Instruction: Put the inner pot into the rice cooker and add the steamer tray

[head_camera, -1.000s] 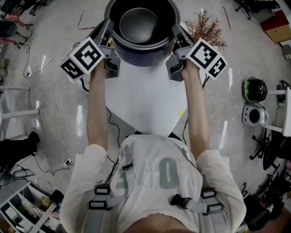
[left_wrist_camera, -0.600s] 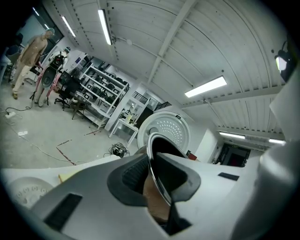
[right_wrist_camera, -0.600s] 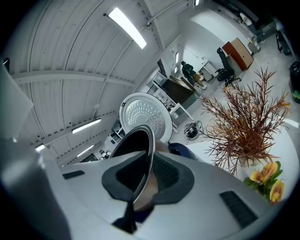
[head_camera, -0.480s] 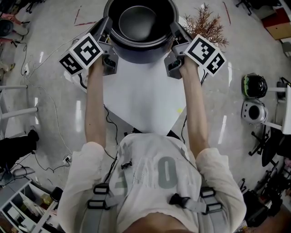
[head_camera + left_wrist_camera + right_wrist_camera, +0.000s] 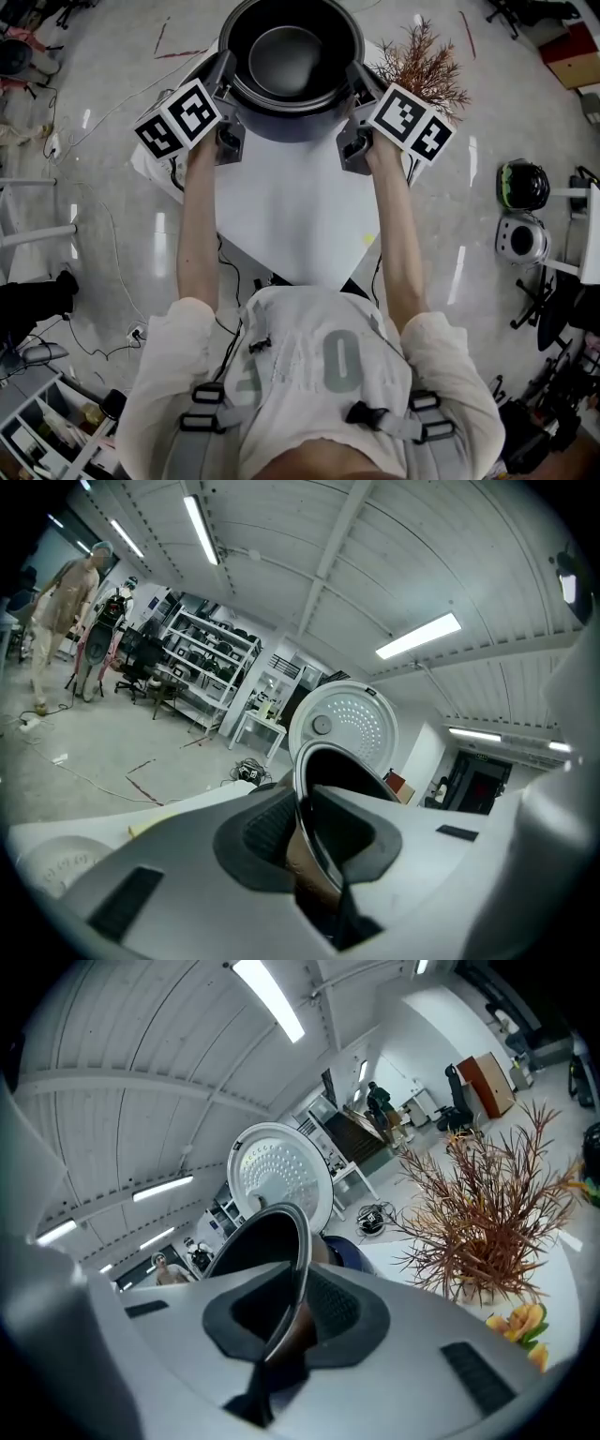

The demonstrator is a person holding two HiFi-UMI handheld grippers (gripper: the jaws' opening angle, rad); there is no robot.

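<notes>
Inner pot [image 5: 292, 56] at twelve o'clock, over the rice cooker [image 5: 281, 127], rim pinched at nine o'clock by the left gripper [image 5: 225, 77] and at three by the right gripper [image 5: 360, 82]. One side dropping faster could tilt it, jamming it against the cooker wall.

I see the dark round pot [image 5: 286, 61] upright, mouth up, at the navy cooker's [image 5: 286, 129] opening; the cooker's white lid [image 5: 347, 724] stands open behind.
</notes>
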